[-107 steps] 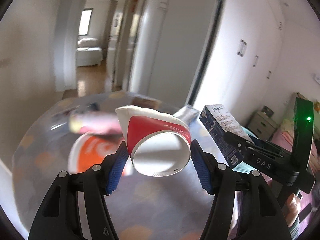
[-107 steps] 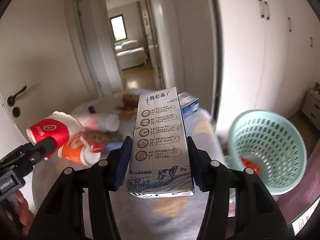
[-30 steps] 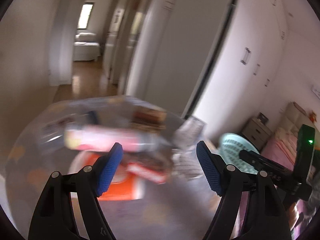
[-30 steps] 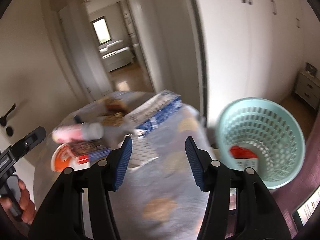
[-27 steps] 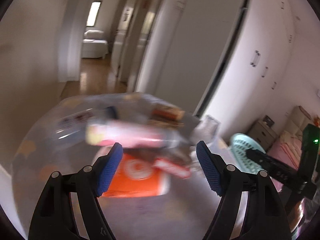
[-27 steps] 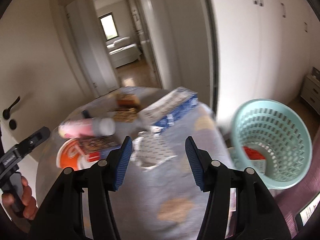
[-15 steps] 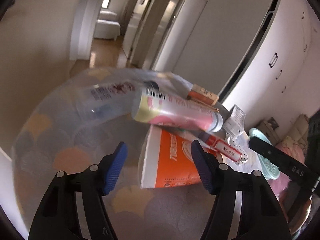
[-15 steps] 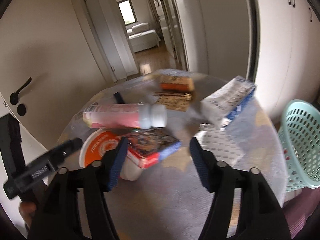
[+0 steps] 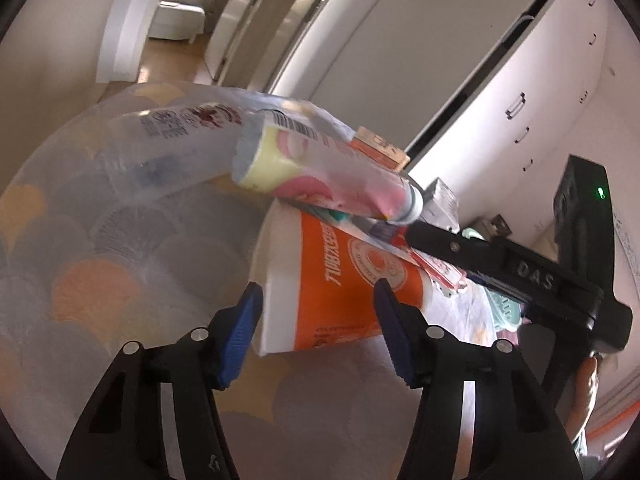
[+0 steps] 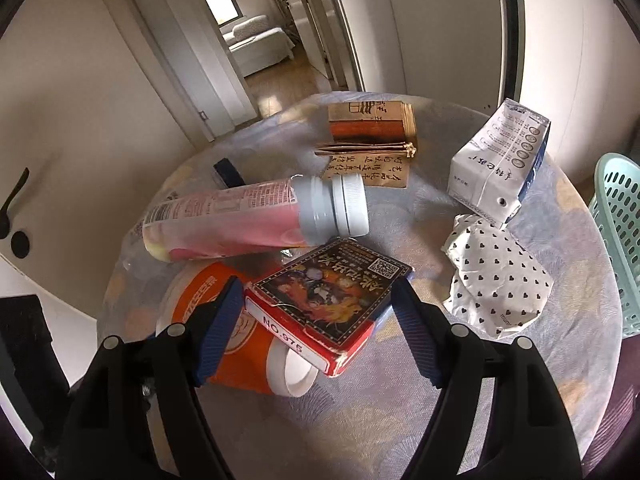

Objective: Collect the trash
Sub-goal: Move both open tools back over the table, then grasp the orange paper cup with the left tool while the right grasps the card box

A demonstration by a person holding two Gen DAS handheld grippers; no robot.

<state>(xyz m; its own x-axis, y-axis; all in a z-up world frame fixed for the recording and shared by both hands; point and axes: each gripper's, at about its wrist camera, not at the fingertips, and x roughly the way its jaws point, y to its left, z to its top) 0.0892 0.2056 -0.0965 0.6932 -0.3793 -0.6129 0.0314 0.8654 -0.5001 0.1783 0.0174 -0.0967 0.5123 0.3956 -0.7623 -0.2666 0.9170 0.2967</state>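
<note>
An orange and white paper cup (image 9: 340,284) lies on its side on the round table; my left gripper (image 9: 318,328) is open with its blue pads on either side of the cup's wide end. A pink bottle (image 10: 256,220) with a white cap lies across the cup. A red card box (image 10: 328,304) rests on the cup (image 10: 224,320); my right gripper (image 10: 320,332) is open around the box. A milk carton (image 10: 496,168), a heart-print wrapper (image 10: 500,280) and brown paper packs (image 10: 372,128) lie further back.
A mint green basket (image 10: 620,216) stands off the table's right edge. A clear plastic bottle (image 9: 168,148) lies at the table's far left. The right gripper's body (image 9: 520,272) crosses the left wrist view. Wardrobe doors and a hallway lie behind.
Both grippers held a red cup and a milk carton, then showed empty with those in the basket. Both have since swung left and down, closing in on the orange cup and the card box.
</note>
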